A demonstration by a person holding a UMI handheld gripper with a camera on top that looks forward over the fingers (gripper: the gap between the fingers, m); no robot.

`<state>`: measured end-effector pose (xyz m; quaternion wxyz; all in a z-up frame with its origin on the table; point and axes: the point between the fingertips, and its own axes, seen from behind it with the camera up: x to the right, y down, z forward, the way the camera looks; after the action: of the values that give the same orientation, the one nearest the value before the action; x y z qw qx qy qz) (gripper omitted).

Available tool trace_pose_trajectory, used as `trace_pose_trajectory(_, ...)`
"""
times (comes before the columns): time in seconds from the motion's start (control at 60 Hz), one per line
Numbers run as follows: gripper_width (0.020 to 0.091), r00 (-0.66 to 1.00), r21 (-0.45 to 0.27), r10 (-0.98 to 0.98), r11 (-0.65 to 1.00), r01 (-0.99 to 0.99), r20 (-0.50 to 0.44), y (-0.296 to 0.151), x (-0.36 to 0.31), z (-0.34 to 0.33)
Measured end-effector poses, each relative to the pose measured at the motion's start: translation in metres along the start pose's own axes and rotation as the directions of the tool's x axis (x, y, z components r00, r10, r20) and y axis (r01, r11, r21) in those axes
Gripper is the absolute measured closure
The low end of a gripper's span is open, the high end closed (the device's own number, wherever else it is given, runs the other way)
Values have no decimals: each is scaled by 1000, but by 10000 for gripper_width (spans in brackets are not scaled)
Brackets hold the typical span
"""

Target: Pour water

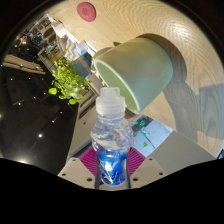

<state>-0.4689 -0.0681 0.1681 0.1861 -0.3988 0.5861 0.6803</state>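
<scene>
Gripper (112, 172) fingers pinching a capped water bottle (110, 140), apparently tilted toward the pale green cup (137, 68) just beyond. Best done slowly, neck kept over the cup's mouth; cap seemingly on.

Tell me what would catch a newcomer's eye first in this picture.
First, the clear water bottle, white cap on, clamped between the claw's pink pads and tilted toward the pale green cup just beyond it, whose mouth faces the camera. Next, the leafy green plant beside the cup, on the edge of the light tabletop.
</scene>
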Motion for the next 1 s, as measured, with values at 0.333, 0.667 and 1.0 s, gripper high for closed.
trace_pose_trajectory(0.333, 768, 898, -100, -420, 907, 410, -131, 21, -12, -9)
trace_pose_trajectory(0.667, 763, -34, -160, -992, -14, 987, -123, -22, -142, -38)
trace_pose_trajectory(1.0, 763, -533, -268, -825, -479, 836, -190, -170, -175, -73)
